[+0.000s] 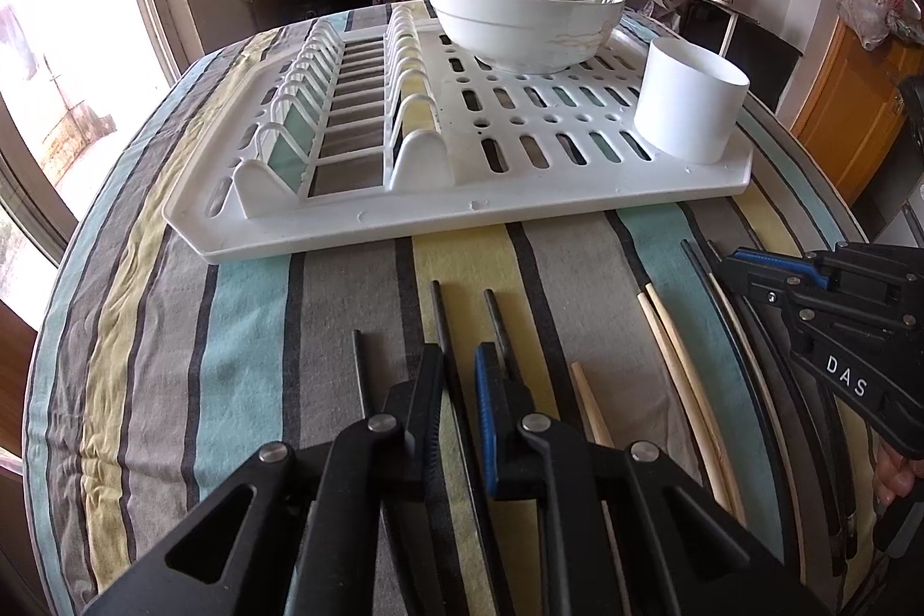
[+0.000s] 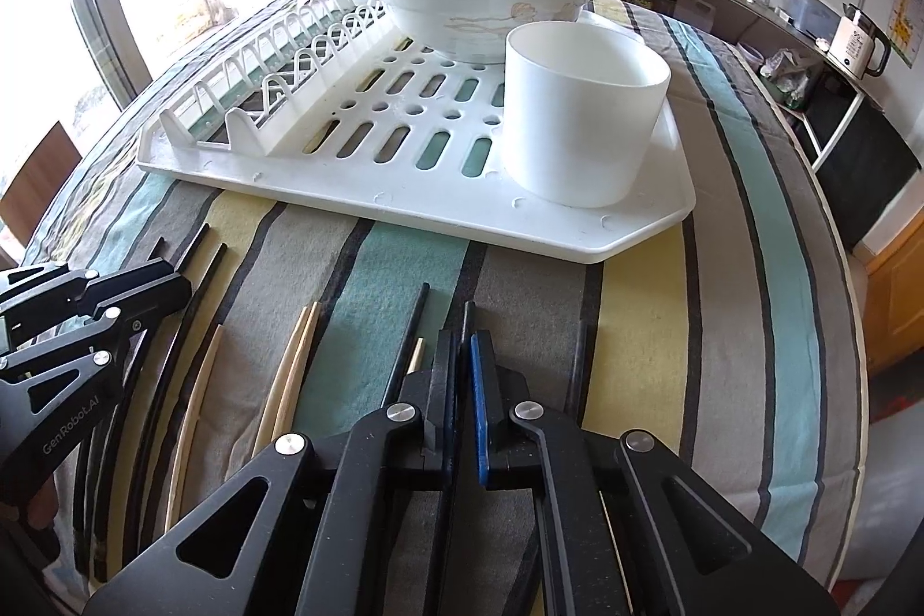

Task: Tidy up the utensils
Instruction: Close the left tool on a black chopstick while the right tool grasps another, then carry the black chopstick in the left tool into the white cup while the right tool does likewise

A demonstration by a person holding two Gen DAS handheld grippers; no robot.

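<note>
We count one white drying rack (image 1: 404, 235) on the striped cloth of the surface (image 1: 173, 356). On the rack stand two white bowls (image 1: 520, 27), one nested inside the other at the far side, and one white cup (image 1: 687, 108) at the near right corner.

In front of the rack, none of them touching it, lie the chopsticks. There are four wooden chopsticks (image 2: 289, 373), two of them side by side as a pair, and at least five black ones.

There are two tongs, both low over the sticks in front of the rack. The left tongs (image 1: 460, 373) stand at a narrow gap around one black stick (image 1: 440, 316), with a sliver of cloth showing beside it. The right tongs (image 2: 462, 350) are closed onto a black chopstick (image 2: 466, 313), whose tip pokes out towards the rack.
</note>
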